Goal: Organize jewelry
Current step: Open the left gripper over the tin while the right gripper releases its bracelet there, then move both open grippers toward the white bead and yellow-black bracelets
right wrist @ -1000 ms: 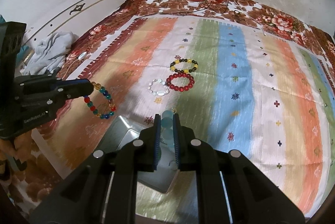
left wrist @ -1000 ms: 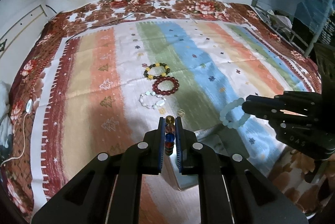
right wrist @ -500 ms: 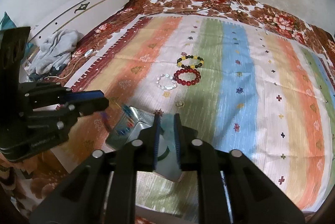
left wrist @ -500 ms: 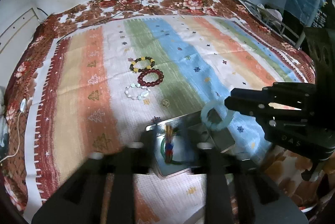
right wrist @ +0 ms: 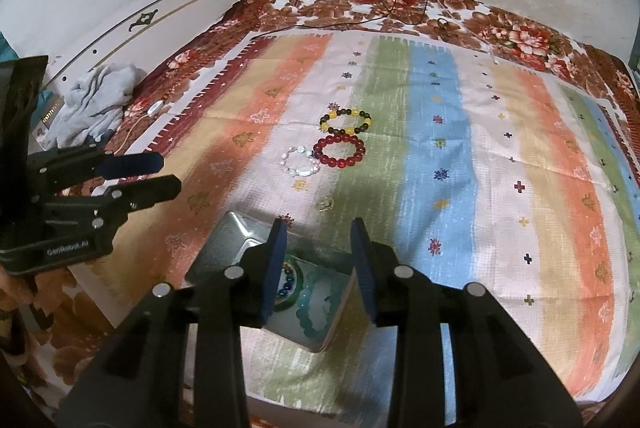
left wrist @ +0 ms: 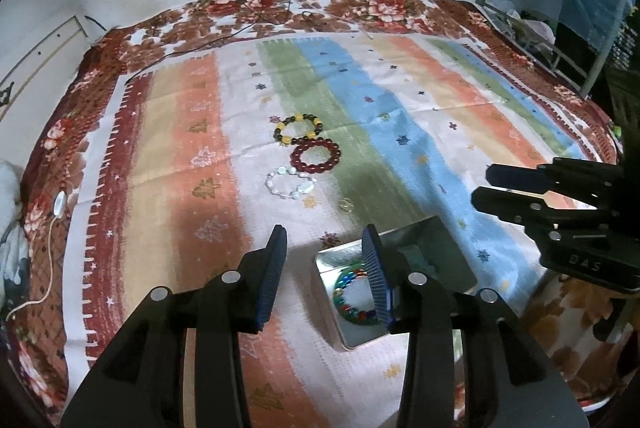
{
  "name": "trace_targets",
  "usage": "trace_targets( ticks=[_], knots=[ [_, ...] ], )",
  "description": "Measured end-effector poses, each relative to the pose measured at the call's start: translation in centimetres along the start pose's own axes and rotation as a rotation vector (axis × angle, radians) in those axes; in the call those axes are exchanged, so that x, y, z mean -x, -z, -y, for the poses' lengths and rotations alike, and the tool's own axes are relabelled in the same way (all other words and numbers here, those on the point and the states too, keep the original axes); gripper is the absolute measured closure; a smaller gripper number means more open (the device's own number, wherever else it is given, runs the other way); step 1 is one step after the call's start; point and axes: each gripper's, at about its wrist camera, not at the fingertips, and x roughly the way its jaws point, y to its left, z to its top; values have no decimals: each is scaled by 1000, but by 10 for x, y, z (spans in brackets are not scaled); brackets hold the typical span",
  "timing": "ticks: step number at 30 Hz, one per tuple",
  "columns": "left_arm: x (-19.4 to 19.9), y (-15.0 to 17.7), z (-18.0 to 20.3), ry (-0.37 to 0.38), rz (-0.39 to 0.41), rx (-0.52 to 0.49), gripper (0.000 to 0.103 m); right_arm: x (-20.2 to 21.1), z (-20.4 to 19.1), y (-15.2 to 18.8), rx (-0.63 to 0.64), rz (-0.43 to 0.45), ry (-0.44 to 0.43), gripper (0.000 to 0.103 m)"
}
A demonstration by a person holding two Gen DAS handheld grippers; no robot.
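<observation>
A metal tin (left wrist: 448, 248) (right wrist: 224, 248) lies open on the striped cloth. Inside it lie a multicolour bead bracelet (left wrist: 352, 302) (right wrist: 287, 282) and a pale turquoise bracelet (right wrist: 316, 312). My left gripper (left wrist: 326, 260) is open and empty above the tin's left side. My right gripper (right wrist: 318, 252) is open and empty above the tin; it also shows in the left wrist view (left wrist: 486, 186). On the cloth beyond lie a black-and-yellow bracelet (left wrist: 299, 132) (right wrist: 345, 121), a dark red bracelet (left wrist: 316, 156) (right wrist: 339, 151) and a white bracelet (left wrist: 290, 183) (right wrist: 301, 164).
A small gold ring (left wrist: 346, 205) (right wrist: 326, 203) lies between the tin and the bracelets. Cables (left wrist: 256, 24) run from a wall socket across the far floral blanket. A grey cloth heap (right wrist: 96, 100) lies at the left bed edge. Metal frame furniture (left wrist: 560, 40) stands right.
Both grippers held bracelets over the tin and have opened. The multicolour and turquoise bracelets now lie in the tin. Both grippers have drawn back slightly.
</observation>
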Motion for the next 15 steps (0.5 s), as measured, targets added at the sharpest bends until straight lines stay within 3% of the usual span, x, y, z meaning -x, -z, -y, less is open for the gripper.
trace_targets(
  ticks=[15],
  knots=[
    [-31, -21, -22, -22, -45, 0, 64, -26, 15, -25, -5, -17, -1, 68]
  ],
)
